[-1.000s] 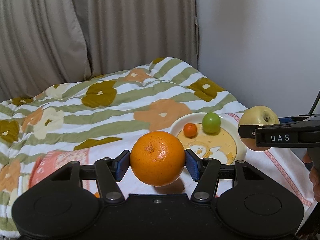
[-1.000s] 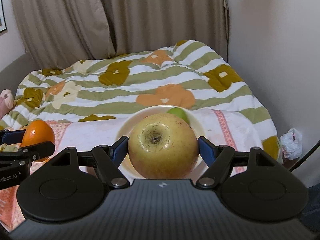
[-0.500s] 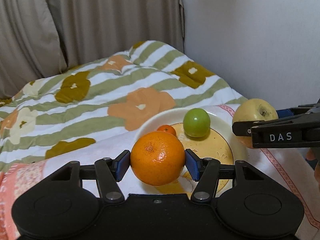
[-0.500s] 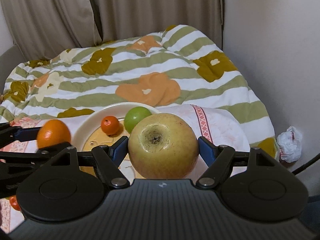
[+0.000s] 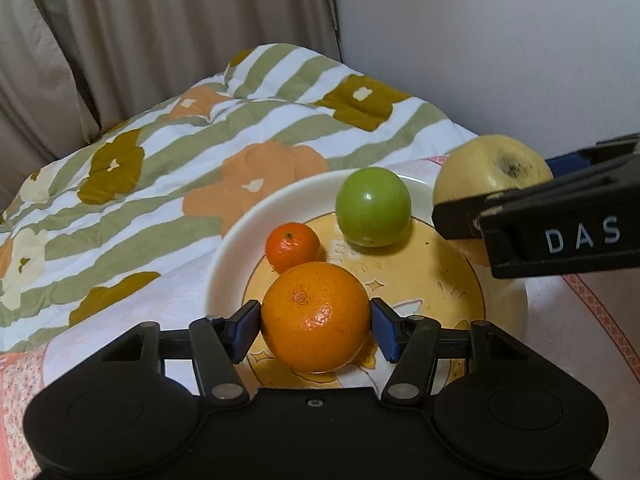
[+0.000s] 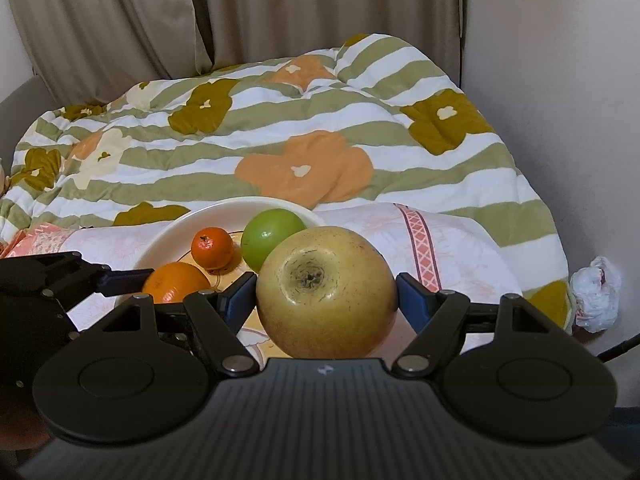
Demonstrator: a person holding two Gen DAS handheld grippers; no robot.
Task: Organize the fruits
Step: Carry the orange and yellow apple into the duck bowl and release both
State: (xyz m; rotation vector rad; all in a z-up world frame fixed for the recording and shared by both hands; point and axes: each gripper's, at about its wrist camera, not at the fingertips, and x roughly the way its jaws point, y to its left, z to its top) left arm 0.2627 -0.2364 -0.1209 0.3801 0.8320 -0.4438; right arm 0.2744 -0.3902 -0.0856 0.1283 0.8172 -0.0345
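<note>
My left gripper (image 5: 316, 324) is squeezing a big orange (image 5: 315, 316). The blue pads (image 5: 245, 331) press on both sides of it. I see the orange over the near part of the plate (image 5: 228, 248). I cannot tell if it touches the plate.

My right gripper (image 6: 326, 300) is squeezing a yellow apple (image 6: 326, 292). The apple's dark dimple faces the camera. In the left wrist view the apple (image 5: 492, 172) sits over the right rim of the plate, and the right gripper (image 5: 560, 224) comes in from the right side with the letters DAS on it.

Two little fruits lie on the plate. One is a small tangerine (image 5: 293, 246), just behind my orange. The other is a round green fruit (image 5: 373, 206), to the right of the tangerine and a bit farther away. They are near each other but not touching.

The plate is white with a yellow middle. It sits on a pink and white cloth (image 6: 440, 248). Behind it is a blanket (image 6: 280, 120) with green stripes and big flowers. Far back hang beige curtains (image 6: 200, 12). A plain wall (image 5: 500, 40) is on the right. A crumpled white bag (image 6: 596, 298) lies at the right by the wall.
</note>
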